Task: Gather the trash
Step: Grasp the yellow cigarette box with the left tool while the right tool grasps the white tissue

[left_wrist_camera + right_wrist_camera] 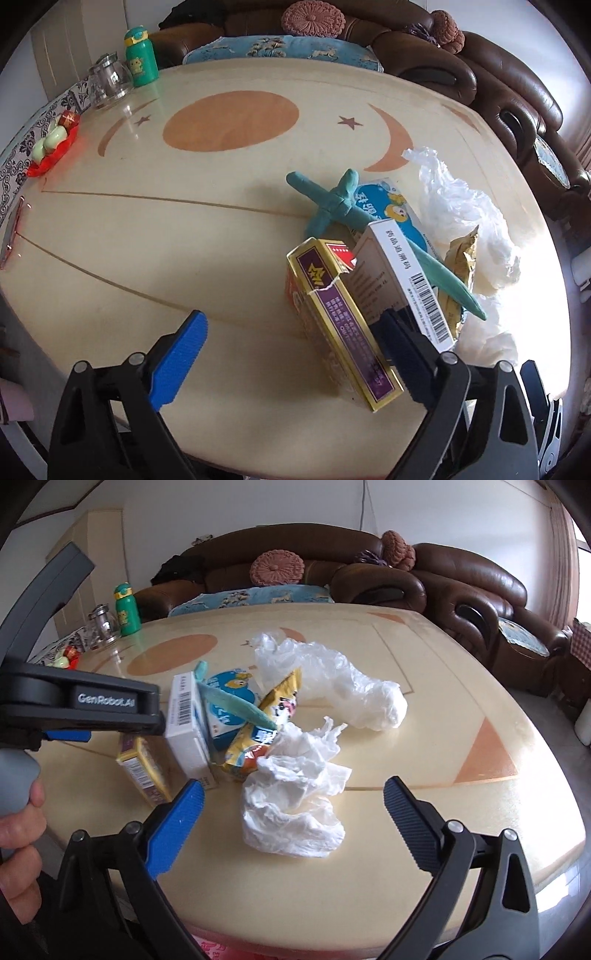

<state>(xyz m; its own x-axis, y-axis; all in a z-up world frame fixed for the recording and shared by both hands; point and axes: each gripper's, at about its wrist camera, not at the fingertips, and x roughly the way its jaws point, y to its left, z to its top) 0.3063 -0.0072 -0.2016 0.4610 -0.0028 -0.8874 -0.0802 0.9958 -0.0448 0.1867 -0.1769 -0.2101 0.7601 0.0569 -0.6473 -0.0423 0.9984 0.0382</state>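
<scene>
both tools hang over the cream bench (424,709) with their blue fingers spread and nothing pinched. left tool (291,350) sits low at the near edge; its right finger (402,354) is just beside, perhaps touching, the purple-and-gold carton (332,321), which stands tilted against a white box (391,273) with a barcode. whether pad and carton really meet cannot be told. its left finger (177,362) is over bare bench.

right tool (293,823) straddles the crumpled white tissue (295,797), which lies on the bench between the open fingers without either pad pressing it. a hand (18,834) grips the grey handle at the left edge of that view.

the trash lies in one heap near the front right of the bench: a teal clay cross with a long tail (354,218) lies across a blue printed pack (391,210) and the white box, a yellow snack wrapper (266,723) is beside them, and a clear plastic bag (332,679) is behind.

far back left stand a green bottle (138,55), a glass jar (107,79) and a red dish (51,147). a brown sofa (461,576) runs behind the bench.
</scene>
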